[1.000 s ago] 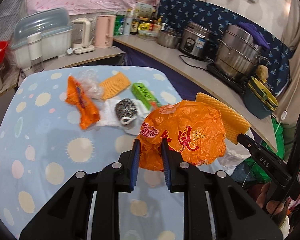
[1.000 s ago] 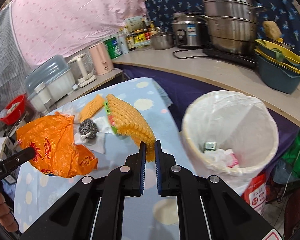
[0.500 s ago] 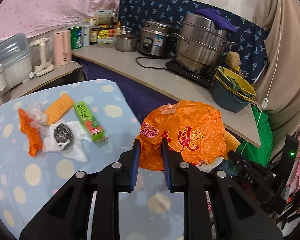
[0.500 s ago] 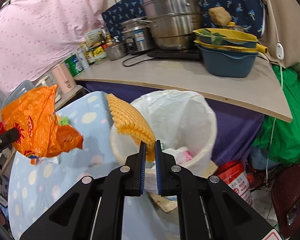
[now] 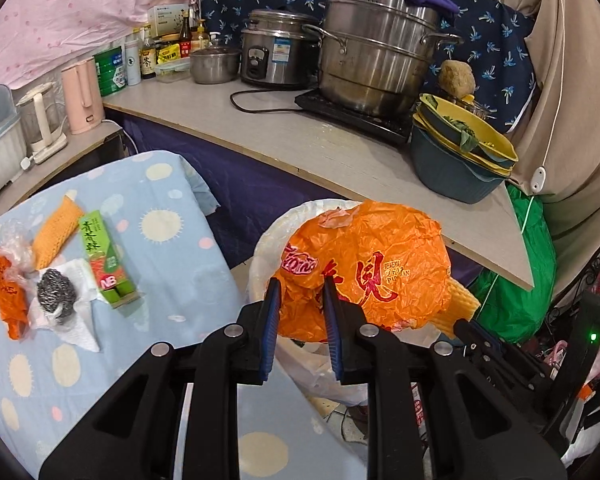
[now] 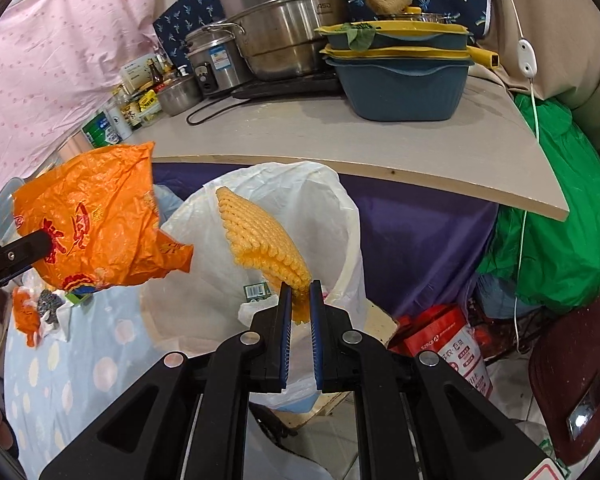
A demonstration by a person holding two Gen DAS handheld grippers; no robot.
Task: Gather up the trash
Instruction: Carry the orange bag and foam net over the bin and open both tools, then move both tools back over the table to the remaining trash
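My left gripper is shut on a crumpled orange plastic bag, which hangs over the white-lined trash bin. In the right wrist view the same orange bag shows at the left, above the bin's edge. My right gripper is shut on a yellow ribbed foam sleeve, held above the open trash bin. Some trash lies in the bin's bottom. More litter stays on the blue dotted table: a green box, a steel scrubber on a white tissue, an orange wrapper and an orange foam net.
A wooden counter runs behind the bin with steel pots, a rice cooker, stacked basins and bottles. A green bag, a red tub and a dark stool stand on the floor to the right.
Both grippers carried their loads rightward off the table. The orange bag and the yellow foam now hang over the trash bin. Grips are unchanged.
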